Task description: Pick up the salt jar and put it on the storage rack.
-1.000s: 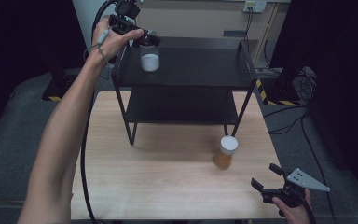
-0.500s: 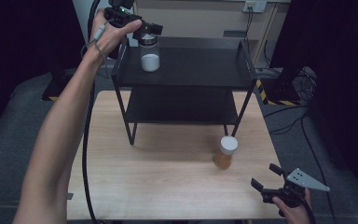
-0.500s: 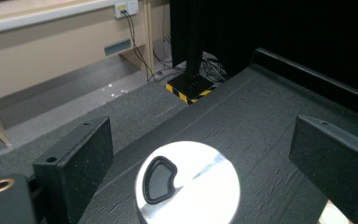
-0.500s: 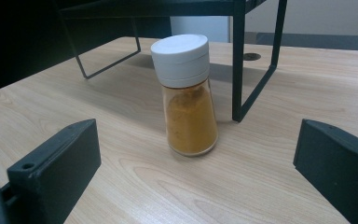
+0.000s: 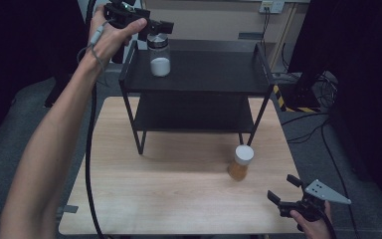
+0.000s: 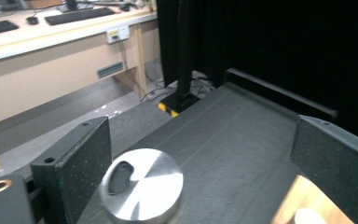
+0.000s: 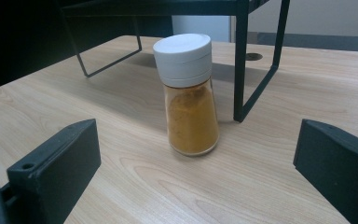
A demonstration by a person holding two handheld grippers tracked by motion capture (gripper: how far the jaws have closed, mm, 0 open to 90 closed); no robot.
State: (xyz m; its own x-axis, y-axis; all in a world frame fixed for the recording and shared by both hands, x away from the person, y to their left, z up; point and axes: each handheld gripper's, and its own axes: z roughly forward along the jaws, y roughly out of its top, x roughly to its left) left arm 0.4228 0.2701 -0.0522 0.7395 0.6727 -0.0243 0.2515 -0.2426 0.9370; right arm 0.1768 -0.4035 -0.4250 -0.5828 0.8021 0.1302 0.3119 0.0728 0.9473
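While the left gripper (image 5: 151,26) hangs wide open above the shaker jar (image 5: 159,56) on the rack's top shelf (image 5: 214,69), the spice jar (image 5: 240,162) waits for the other hand.

Spread apart with nothing held, the left jaws stand over the jar's metal lid (image 6: 141,189), which sits close by the left jaw. Farther right, the upright spice jar stands on the table (image 5: 169,194), straight ahead of the right gripper (image 5: 284,190), between its empty, wide-open jaws; the right hand (image 5: 312,225) is much the nearer.
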